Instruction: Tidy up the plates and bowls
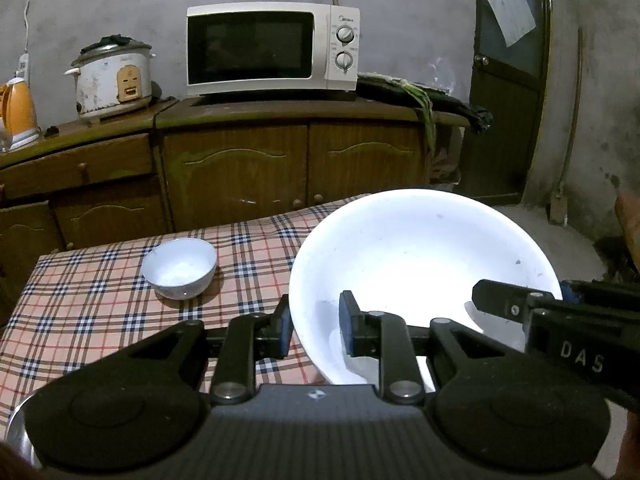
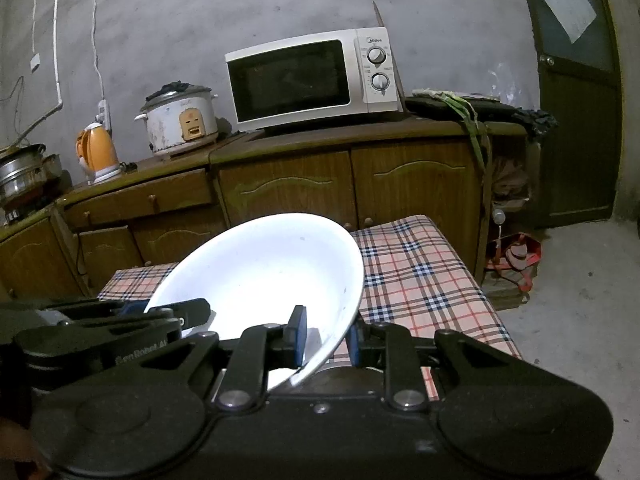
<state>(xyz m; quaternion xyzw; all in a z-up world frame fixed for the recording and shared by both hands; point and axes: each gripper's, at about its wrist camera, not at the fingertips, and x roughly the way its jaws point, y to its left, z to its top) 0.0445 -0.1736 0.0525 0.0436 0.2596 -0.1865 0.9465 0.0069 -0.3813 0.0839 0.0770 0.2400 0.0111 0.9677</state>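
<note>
Lower centre of the left wrist view: the left gripper (image 1: 314,326) is closed on the near-left rim of the large white bowl (image 1: 424,264), 1 pad outside the wall, 1 inside. The right gripper (image 1: 496,304) enters from the lower right edge of that frame and touches the bowl's right rim. In the right wrist view the right gripper (image 2: 326,338) clamps the bowl's (image 2: 272,276) right rim, again with 1 pad on each side of the wall; the left gripper (image 2: 176,312) shows at the lower left. The bowl is tilted and fills the centre of both frames, above the checked tablecloth (image 1: 100,300). Left of centre, a small bowl (image 1: 180,267) stands upright on the cloth, well apart from the large one. Behind the table runs a wooden cabinet (image 1: 240,168). On its top stand a microwave (image 1: 272,48), a rice cooker (image 1: 114,80) and, at the left edge, an orange kettle (image 1: 20,116). A dark door (image 1: 508,80) occupies the upper right.
</note>
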